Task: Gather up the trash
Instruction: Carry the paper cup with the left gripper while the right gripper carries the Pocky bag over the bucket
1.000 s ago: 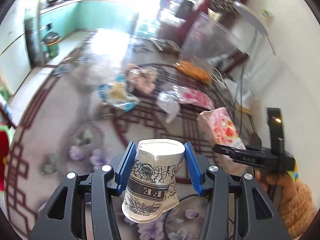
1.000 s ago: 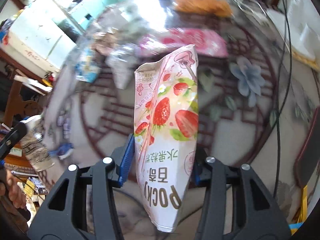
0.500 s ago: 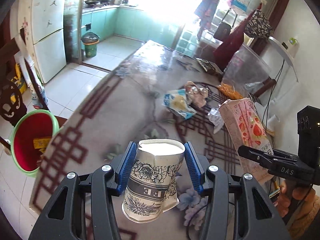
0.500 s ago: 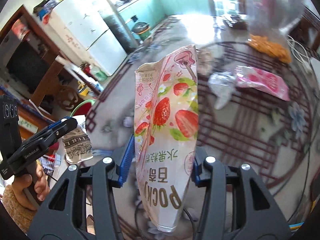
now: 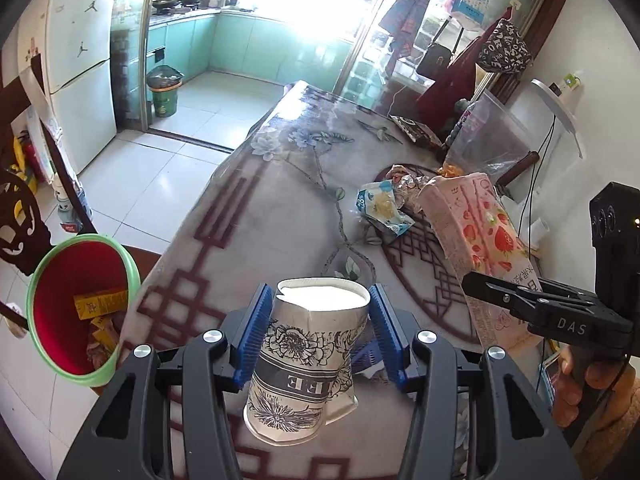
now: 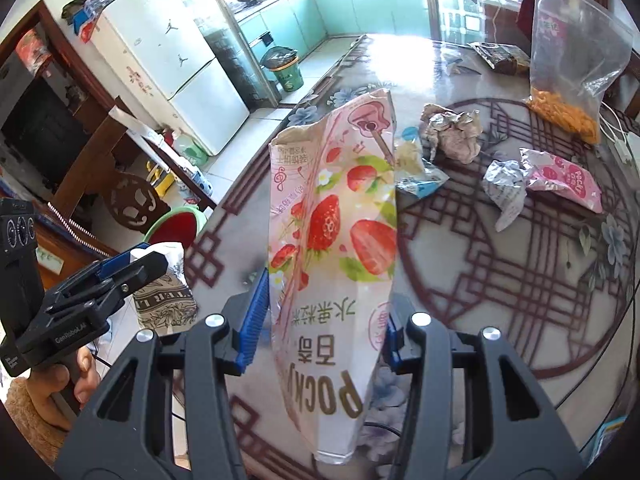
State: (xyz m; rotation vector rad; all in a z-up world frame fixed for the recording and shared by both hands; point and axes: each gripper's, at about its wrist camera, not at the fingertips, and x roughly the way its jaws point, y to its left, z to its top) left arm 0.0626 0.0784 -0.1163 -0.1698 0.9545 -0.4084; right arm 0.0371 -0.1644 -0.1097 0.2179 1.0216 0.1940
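My left gripper (image 5: 320,328) is shut on a crumpled paper cup (image 5: 308,360) with black flower print, held above the table's near edge. My right gripper (image 6: 324,320) is shut on a pink strawberry Pocky box (image 6: 336,248), which also shows at the right of the left wrist view (image 5: 476,236). A red bin with a green rim (image 5: 80,308) stands on the floor left of the table, with yellow wrappers inside. More trash lies on the table: a blue-white wrapper (image 5: 382,208), crumpled foil (image 6: 452,132) and a pink Pocky packet (image 6: 564,178).
A patterned table (image 5: 256,216) runs away toward a kitchen doorway. A clear bag of orange snacks (image 6: 568,56) stands at its far right. A white fridge (image 5: 76,64) and a green kitchen bin (image 5: 164,92) are at the left. A hand (image 6: 60,384) holds the left gripper.
Both grippers have drawn back and leftward from the middle of the table, still holding the cup and the box. The red bin has come into view at the left.
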